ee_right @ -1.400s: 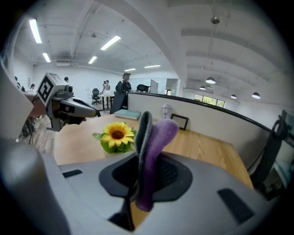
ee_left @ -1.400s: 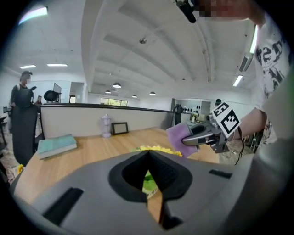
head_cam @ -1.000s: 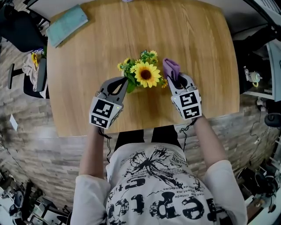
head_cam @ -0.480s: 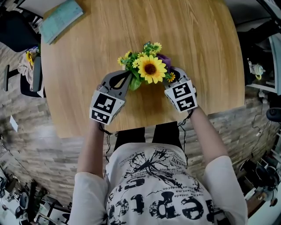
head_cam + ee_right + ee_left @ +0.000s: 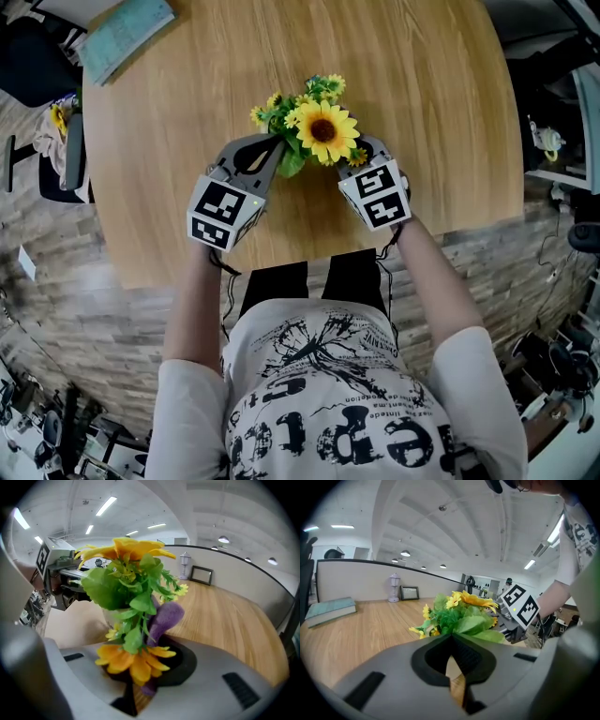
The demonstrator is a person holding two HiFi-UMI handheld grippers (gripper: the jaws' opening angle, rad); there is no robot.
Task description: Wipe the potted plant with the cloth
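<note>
Ceiling strip lamps (image 5: pixel 107 506) light everything brightly and evenly; fisheye edges darken, and the near potted plant (image 5: pixel 108 588) blurs.

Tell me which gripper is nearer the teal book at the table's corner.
Left. The left gripper is beside the potted plant, on the side toward the teal book; the right gripper, holding the purple cloth, is at the opposite side, farther away.

Wooden worktop (image 5: pixel 422 84), a few odds and ends around its edges.
A teal book (image 5: pixel 127 37) lies at the far left corner. A small framed picture (image 5: pixel 409 593) and a white lantern-like ornament (image 5: pixel 394 588) stand side by side along the far edge.
</note>
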